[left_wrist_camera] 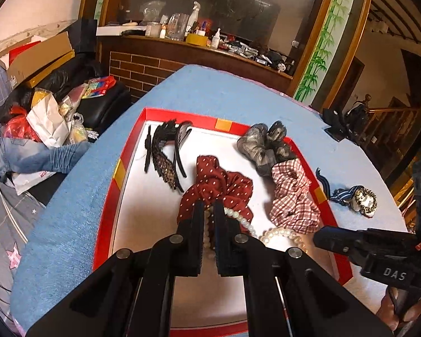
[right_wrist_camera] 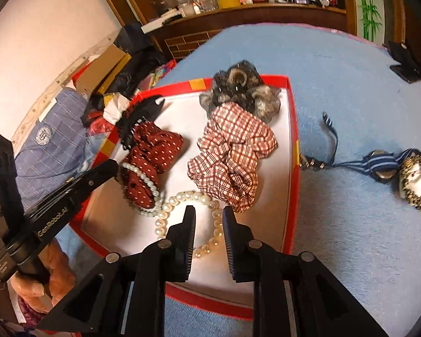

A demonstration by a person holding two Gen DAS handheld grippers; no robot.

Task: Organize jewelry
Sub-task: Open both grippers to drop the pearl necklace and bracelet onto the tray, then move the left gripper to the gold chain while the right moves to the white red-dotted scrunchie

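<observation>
Here, in the left wrist view, the left gripper (left_wrist_camera: 209,207) reaches forward over a red-rimmed tray (left_wrist_camera: 182,118) with a white floor, which sits on a blue tablecloth (left_wrist_camera: 224,90). Its two black fingers are drawn close together and pinch a thin pearl strand (left_wrist_camera: 240,219) that shows between them and trails off to the right of the tips. Directly ahead of the fingertips lies a dark red scrunchie with white dots (left_wrist_camera: 219,182). Farther ahead and to the left are black headbands (left_wrist_camera: 165,154). Ahead and to the right lie a red and white checked scrunchie (left_wrist_camera: 293,196) and, beyond it, a grey scrunchie (left_wrist_camera: 263,146) at the tray's far rim. A pearl bracelet (left_wrist_camera: 283,236) of larger beads rests just right of the fingers. Outside the tray, to the right, a striped ribbon piece and a leopard-trimmed ornament (left_wrist_camera: 365,200) lie on the cloth. The right gripper (left_wrist_camera: 322,237) enters from the right edge. In the right wrist view, the right gripper (right_wrist_camera: 209,210) hangs over the tray's near part with its fingers moderately apart and nothing between them; the pearl bracelet (right_wrist_camera: 216,219) curves on the white floor under and between the tips. The checked scrunchie (right_wrist_camera: 233,163) lies just ahead, the dotted one (right_wrist_camera: 151,151) ahead to the left with the thin pearl strand (right_wrist_camera: 146,179) draped across it, where the left gripper (right_wrist_camera: 112,165) comes in from the left.
</observation>
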